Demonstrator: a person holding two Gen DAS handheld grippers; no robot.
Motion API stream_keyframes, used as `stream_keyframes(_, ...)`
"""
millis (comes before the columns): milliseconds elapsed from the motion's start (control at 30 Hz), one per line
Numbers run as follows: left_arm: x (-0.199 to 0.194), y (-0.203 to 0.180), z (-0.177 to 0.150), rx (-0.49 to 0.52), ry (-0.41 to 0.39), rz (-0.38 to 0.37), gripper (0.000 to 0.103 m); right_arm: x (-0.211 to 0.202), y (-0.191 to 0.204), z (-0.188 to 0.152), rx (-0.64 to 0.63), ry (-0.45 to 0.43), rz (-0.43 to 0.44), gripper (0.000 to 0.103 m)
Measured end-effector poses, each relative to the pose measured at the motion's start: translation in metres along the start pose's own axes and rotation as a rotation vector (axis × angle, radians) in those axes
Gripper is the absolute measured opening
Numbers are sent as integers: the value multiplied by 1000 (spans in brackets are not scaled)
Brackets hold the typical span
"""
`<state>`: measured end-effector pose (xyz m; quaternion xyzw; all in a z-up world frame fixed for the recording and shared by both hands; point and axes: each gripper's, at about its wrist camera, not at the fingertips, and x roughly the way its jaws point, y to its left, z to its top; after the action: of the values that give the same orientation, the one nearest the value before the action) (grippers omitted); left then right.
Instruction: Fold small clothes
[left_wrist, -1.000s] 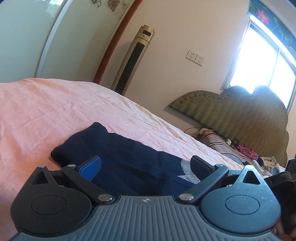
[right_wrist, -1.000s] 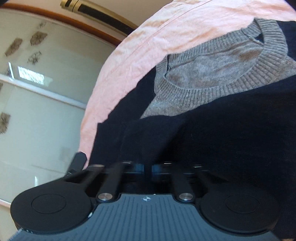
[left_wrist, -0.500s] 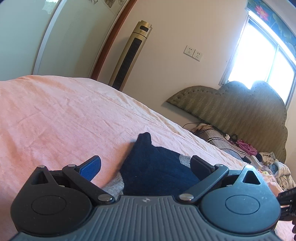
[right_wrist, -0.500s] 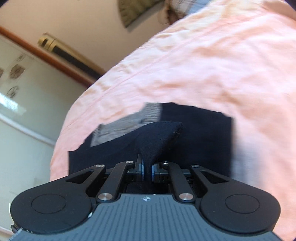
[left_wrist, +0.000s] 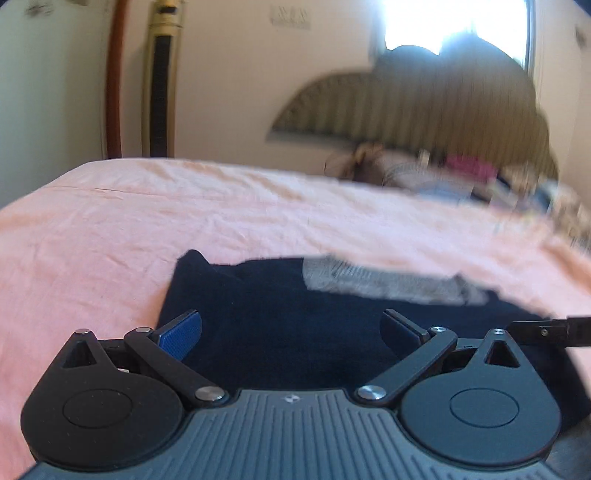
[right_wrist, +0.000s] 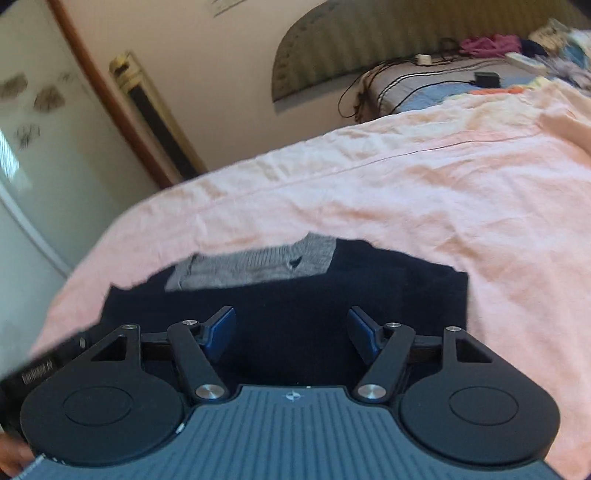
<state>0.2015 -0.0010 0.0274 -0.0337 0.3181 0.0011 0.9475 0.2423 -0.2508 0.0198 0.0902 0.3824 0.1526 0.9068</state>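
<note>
The navy sweater (right_wrist: 295, 295) lies folded flat on the pink bed sheet (right_wrist: 406, 184), filling the lower middle of both wrist views, with its grey ribbed collar (right_wrist: 258, 262) showing along the far edge. Half a second ago the right gripper (right_wrist: 291, 332) was pinching a raised ridge of the dark cloth; now its jaws have just been opening and nothing sits between them, so the fold appears to have been laid down and let go. The sweater, which was spread out wider a second ago, now reads as a compact rectangle, which suggests this fold is done and the next step is either another fold or smoothing.

The right jaws stand fairly wide, blue pads apart, above the cloth and not pinching it. The left gripper (left_wrist: 291, 332) also stands wide open over the sweater's near edge, holding nothing. At the right edge of the left view a black part of the other gripper shows. The left view is blurred.
</note>
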Motion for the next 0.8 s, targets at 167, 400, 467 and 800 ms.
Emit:
stream_keyframes(167,26,25,-10,73,64,-76,103,9,-3,-21,-198,-95,-107,85)
stream_keyframes(400,-13,18,-15,95,49,-2,103,-14,5,-21,-137,-76,-194,92)
stream_keyframes(467,-49,21,-25,84,39,-124,103,-44,12,-39,-42,-84,-60,95)
stream_keyframes(800,-68,34,-73,210,113,-145,103,-74,12,-97,-216,-30,-91,102)
